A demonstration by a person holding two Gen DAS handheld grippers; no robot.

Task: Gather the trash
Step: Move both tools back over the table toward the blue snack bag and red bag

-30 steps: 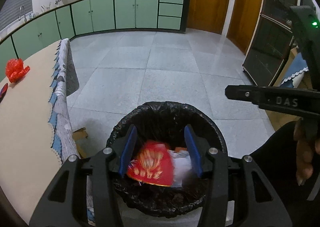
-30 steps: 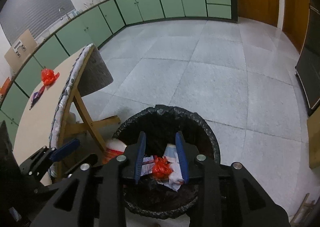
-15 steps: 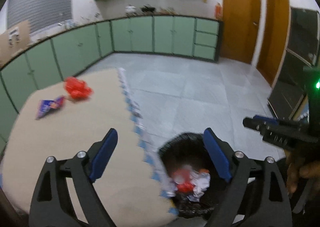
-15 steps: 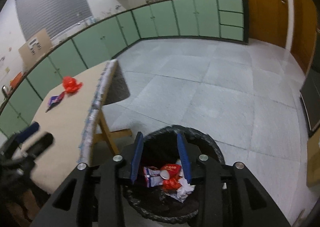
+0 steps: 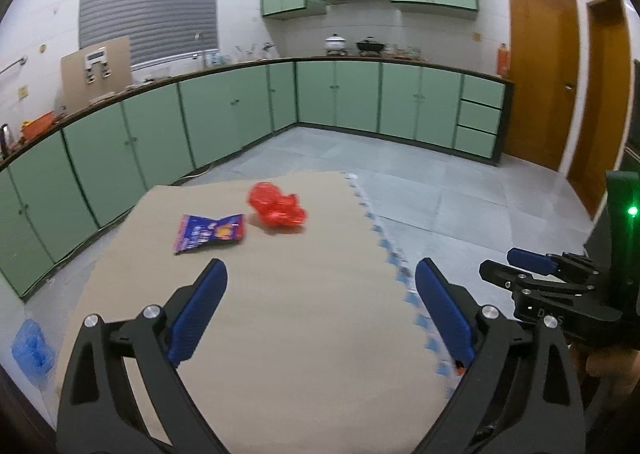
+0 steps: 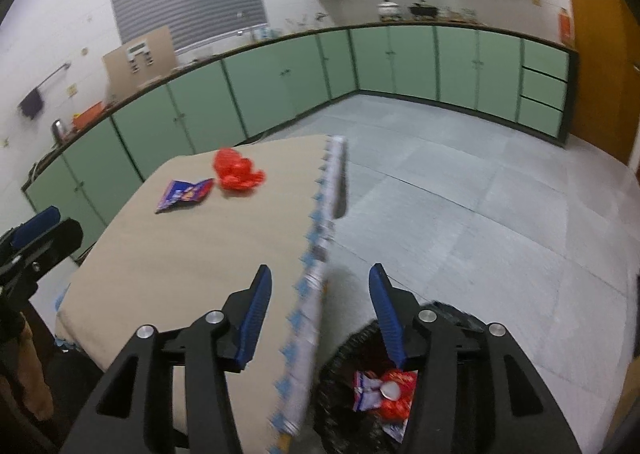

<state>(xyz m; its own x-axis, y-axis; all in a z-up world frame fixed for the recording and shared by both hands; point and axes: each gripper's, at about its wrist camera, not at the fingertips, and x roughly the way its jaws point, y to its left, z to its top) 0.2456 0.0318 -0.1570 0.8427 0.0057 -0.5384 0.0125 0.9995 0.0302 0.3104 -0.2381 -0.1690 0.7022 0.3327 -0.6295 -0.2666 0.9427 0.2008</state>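
Trash in two places: crumpled red plastic bag [image 5: 277, 205] and flat blue snack wrapper [image 5: 209, 233] lying just beside each other on the far half of the beige-covered table [image 5: 304, 334], wrapper to the left of the bag; more red and white wrappers [image 6: 382, 394] heaped inside the black-lined round trash bin [image 6: 340, 386] on the grey tiled floor [image 6: 480, 221], just beside the table's fringed blue-and-white edge [image 6: 320, 238]. Left gripper [image 5: 320, 306] above the near part of the table, blue-padded fingers [image 5: 198, 314] spread wide, nothing between them, pointed toward the two pieces farther along the tabletop and well apart from them. Right gripper [image 6: 320, 314] also spread and empty, straddling the table edge, one finger over the tabletop, the other over the bin's rim. Green cabinets [image 5: 340, 97] along the far walls, wooden door [image 5: 540, 93] at the right.
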